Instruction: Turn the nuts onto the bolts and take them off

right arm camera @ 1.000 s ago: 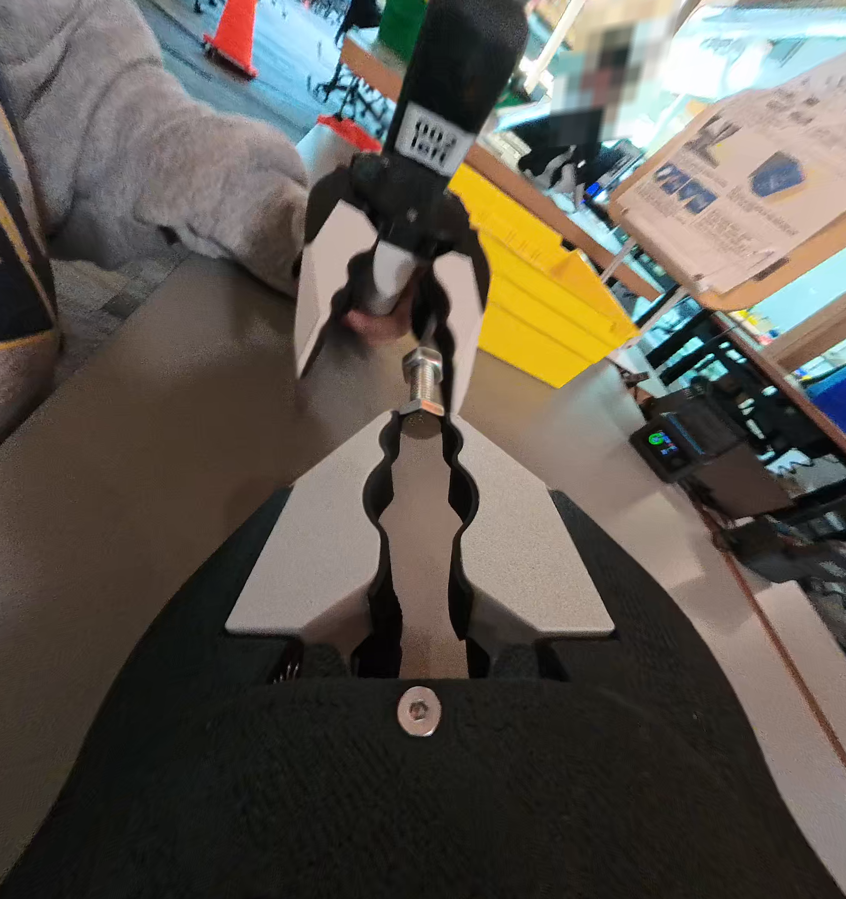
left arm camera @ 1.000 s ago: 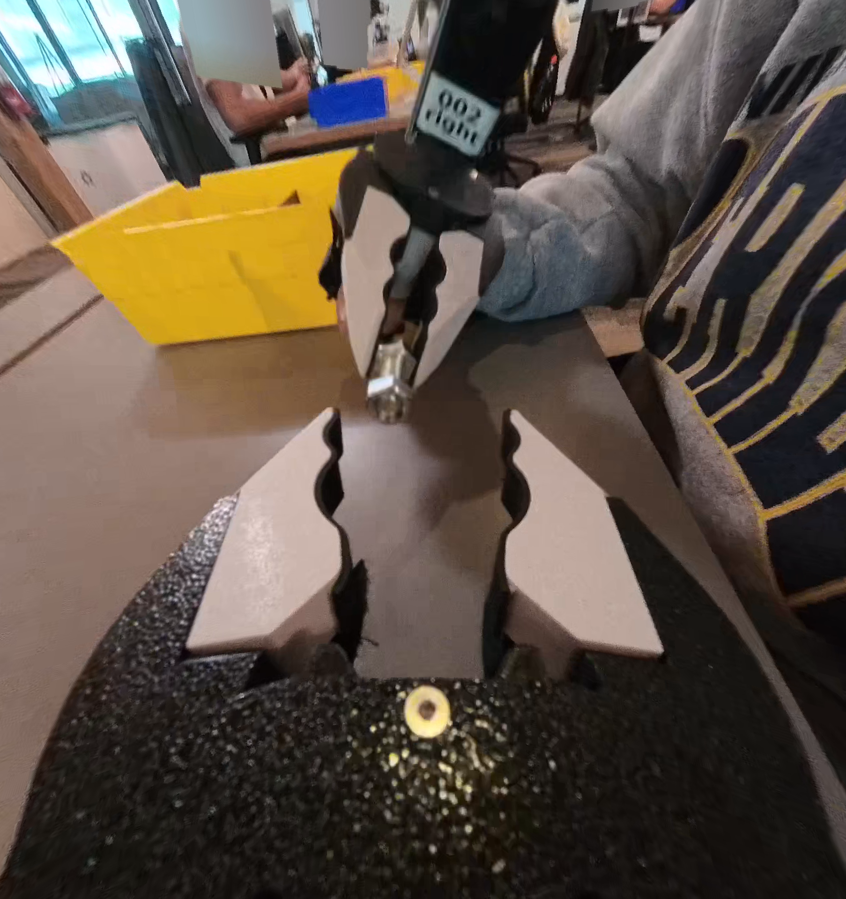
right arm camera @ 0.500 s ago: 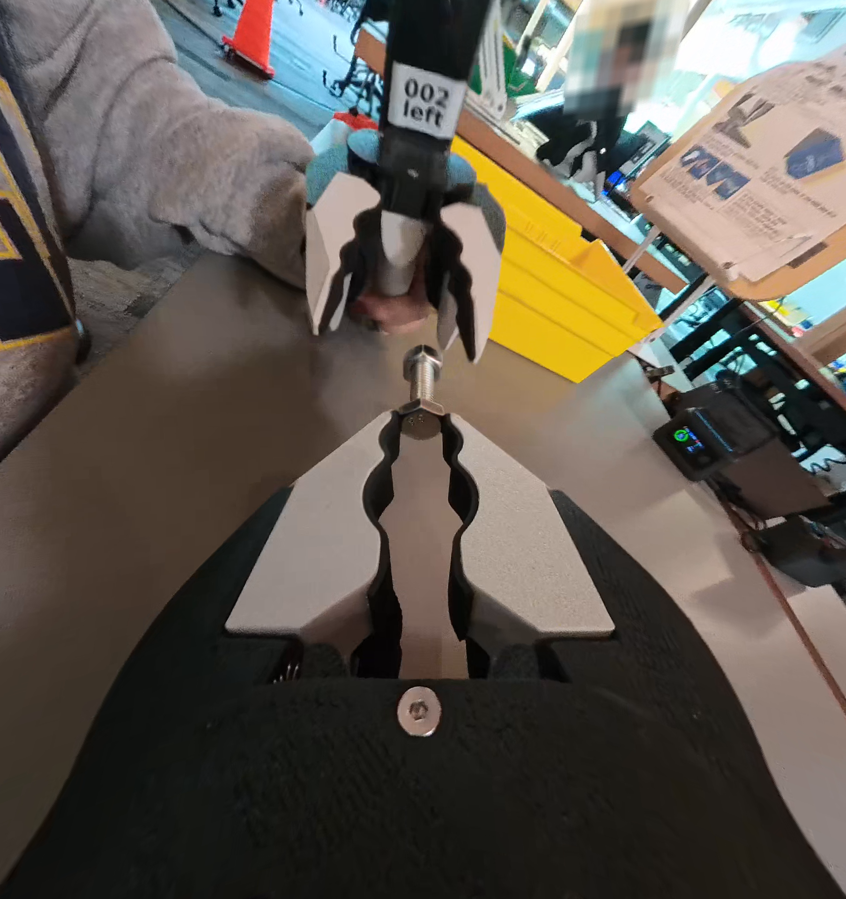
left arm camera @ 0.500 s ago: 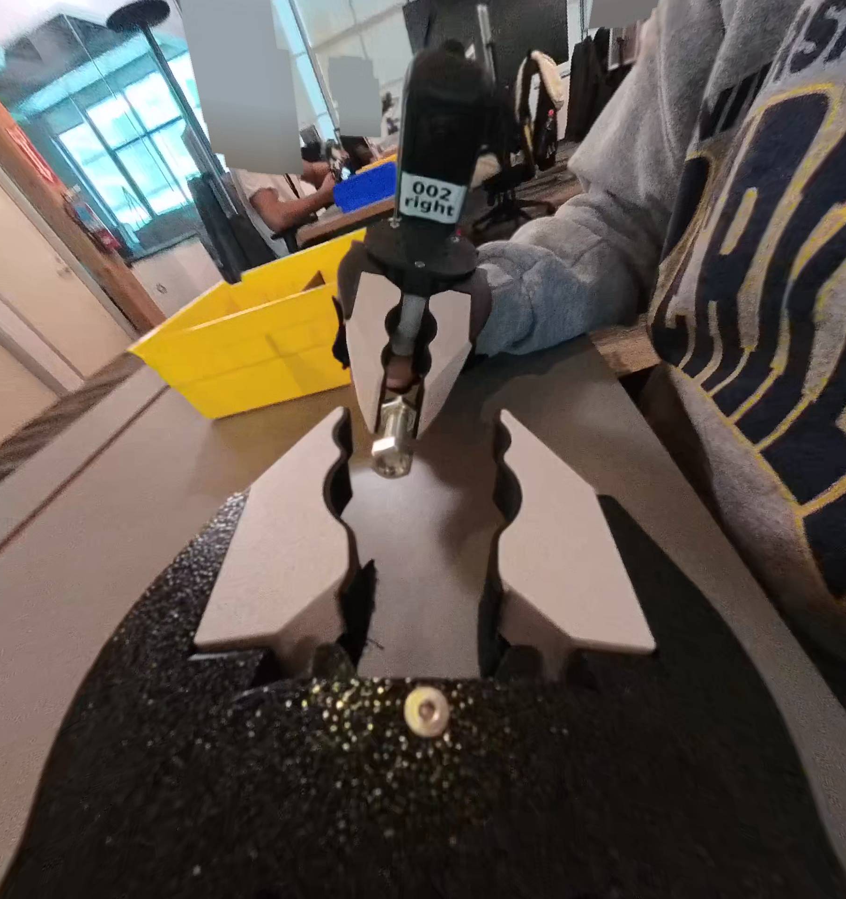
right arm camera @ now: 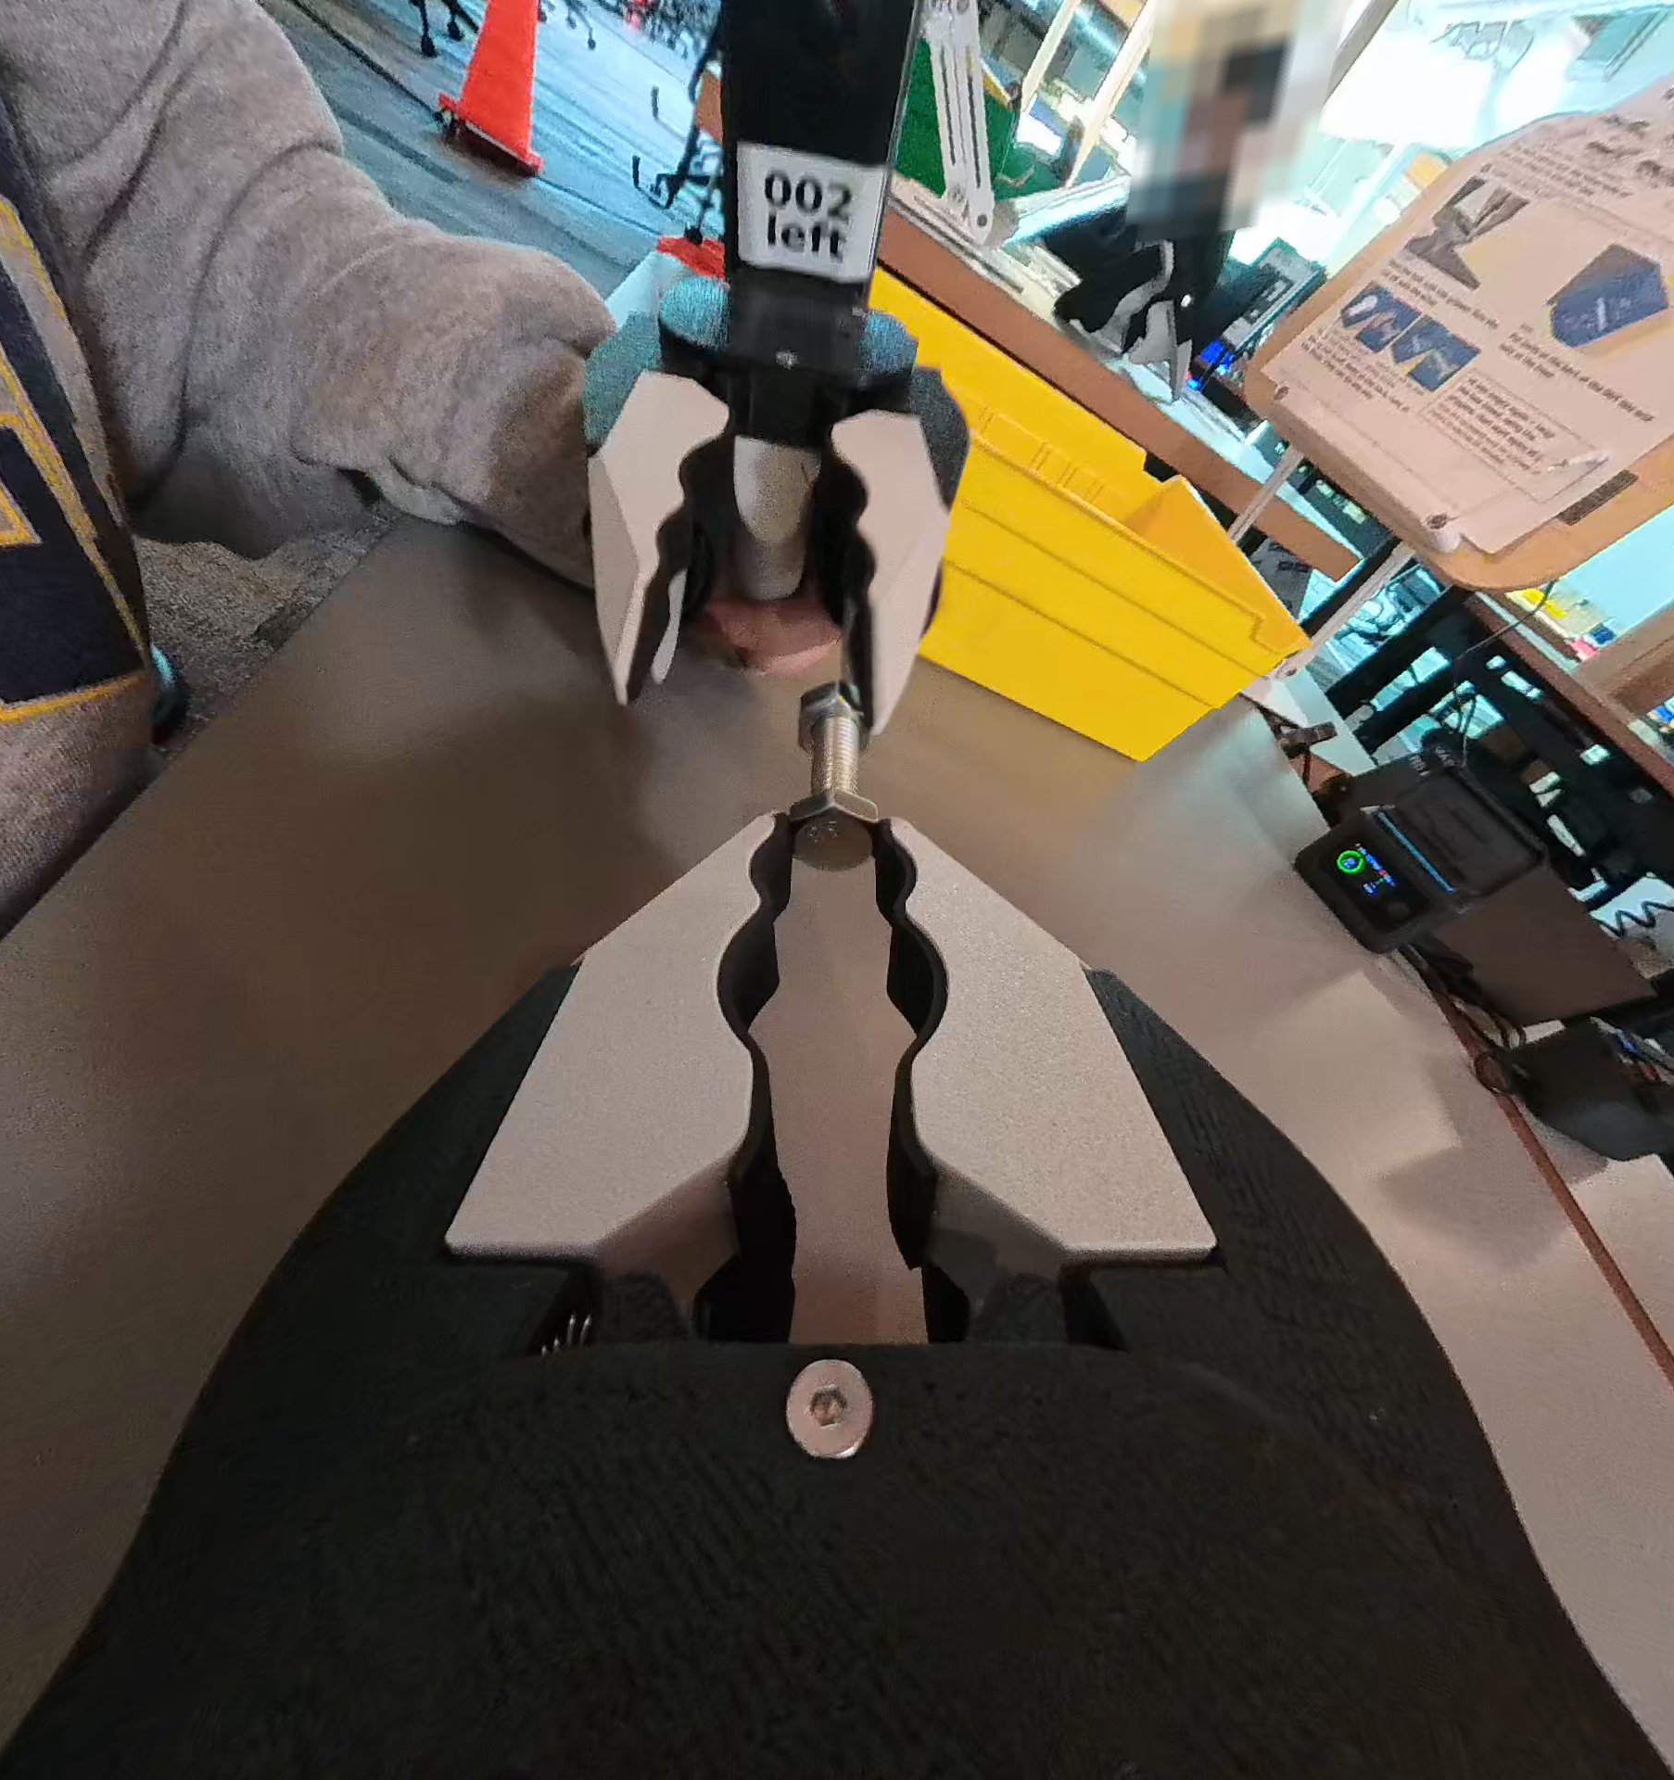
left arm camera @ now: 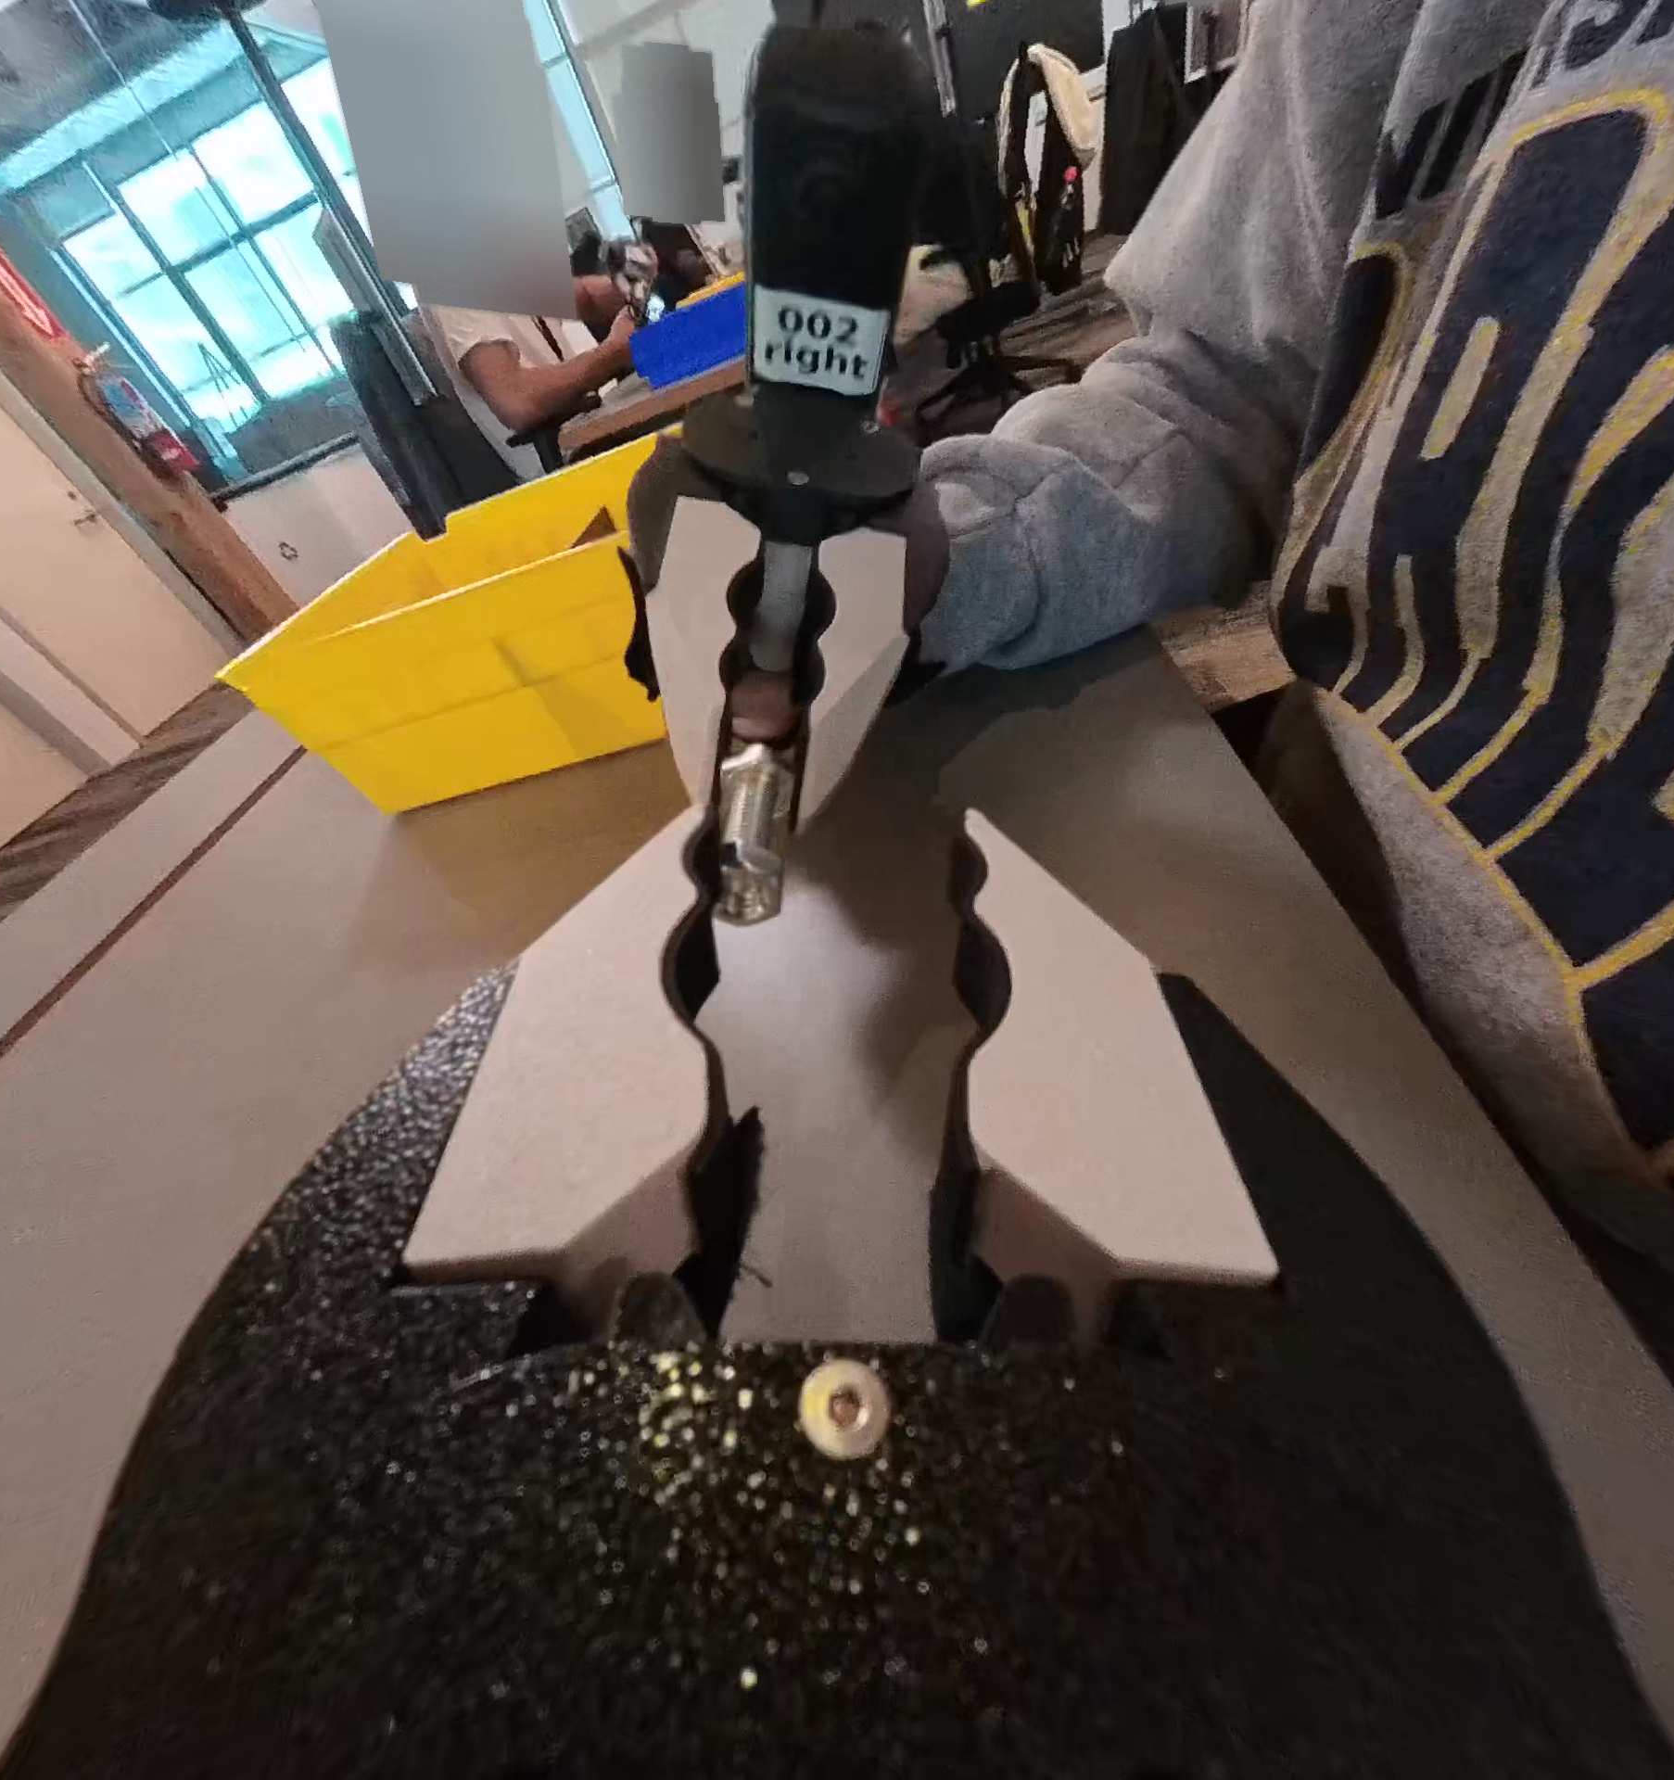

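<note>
My right gripper (right arm camera: 830, 828) is shut on the hex head of a silver bolt (right arm camera: 830, 766) and holds it above the brown table (right arm camera: 332, 915). A nut (right arm camera: 828, 708) sits at the far end of the bolt's thread. My left gripper (left arm camera: 828, 828) is open and faces the bolt end-on. In the left wrist view the nut (left arm camera: 748, 881) lies just inside my left finger (left arm camera: 612, 1011), and the right gripper (left arm camera: 761, 771) shows behind it. In the right wrist view the left gripper (right arm camera: 756, 698) stands open, one finger beside the nut.
A yellow bin (left arm camera: 467, 674) stands on the table behind the grippers and also shows in the right wrist view (right arm camera: 1084, 597). A black device with a small screen (right arm camera: 1392, 867) sits off the table's right edge. The person's grey sleeves (right arm camera: 284, 337) flank the grippers.
My left gripper has come closer to the bolt, still open; the nut end now lies between its fingertips, near the left finger. My right gripper still holds the bolt head.
</note>
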Demonstrator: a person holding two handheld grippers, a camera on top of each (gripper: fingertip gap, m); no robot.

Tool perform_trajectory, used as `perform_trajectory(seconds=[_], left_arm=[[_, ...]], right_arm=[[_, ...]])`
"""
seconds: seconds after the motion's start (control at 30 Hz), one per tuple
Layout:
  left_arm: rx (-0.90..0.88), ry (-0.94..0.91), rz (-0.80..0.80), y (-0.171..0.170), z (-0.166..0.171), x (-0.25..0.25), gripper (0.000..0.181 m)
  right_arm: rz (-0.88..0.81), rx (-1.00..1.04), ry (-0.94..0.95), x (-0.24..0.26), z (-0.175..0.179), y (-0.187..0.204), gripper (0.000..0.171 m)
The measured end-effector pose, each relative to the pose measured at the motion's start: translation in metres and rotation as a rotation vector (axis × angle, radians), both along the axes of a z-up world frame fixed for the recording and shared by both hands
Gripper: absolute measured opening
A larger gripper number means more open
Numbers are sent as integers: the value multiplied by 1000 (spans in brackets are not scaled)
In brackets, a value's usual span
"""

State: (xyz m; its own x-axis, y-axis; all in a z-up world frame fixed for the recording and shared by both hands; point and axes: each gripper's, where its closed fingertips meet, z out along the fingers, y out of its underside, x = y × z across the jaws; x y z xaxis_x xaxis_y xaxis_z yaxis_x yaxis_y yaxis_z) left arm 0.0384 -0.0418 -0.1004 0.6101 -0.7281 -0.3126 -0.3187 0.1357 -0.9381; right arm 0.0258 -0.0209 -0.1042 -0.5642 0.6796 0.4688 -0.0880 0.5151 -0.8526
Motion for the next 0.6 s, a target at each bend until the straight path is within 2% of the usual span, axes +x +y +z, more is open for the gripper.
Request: perform_trajectory(seconds=[0.07, 0.13, 0.27, 0.43, 0.6], left_arm=[[-98, -8, 33, 7, -11, -6, 41], [-170, -11, 47, 12, -18, -9, 47], [-168, 1, 87, 14, -20, -15, 57], [-10, 61, 82, 10, -7, -9, 51], [-10, 119, 92, 10, -13, -9, 48]], right_arm=[[6, -4, 24, 2, 4, -2, 16], [16, -2, 17, 2, 2, -4, 16], [24, -48, 25, 3, 8, -3, 16], [26, -49, 8, 2, 5, -4, 16], [24, -56, 14, 2, 7, -4, 16]])
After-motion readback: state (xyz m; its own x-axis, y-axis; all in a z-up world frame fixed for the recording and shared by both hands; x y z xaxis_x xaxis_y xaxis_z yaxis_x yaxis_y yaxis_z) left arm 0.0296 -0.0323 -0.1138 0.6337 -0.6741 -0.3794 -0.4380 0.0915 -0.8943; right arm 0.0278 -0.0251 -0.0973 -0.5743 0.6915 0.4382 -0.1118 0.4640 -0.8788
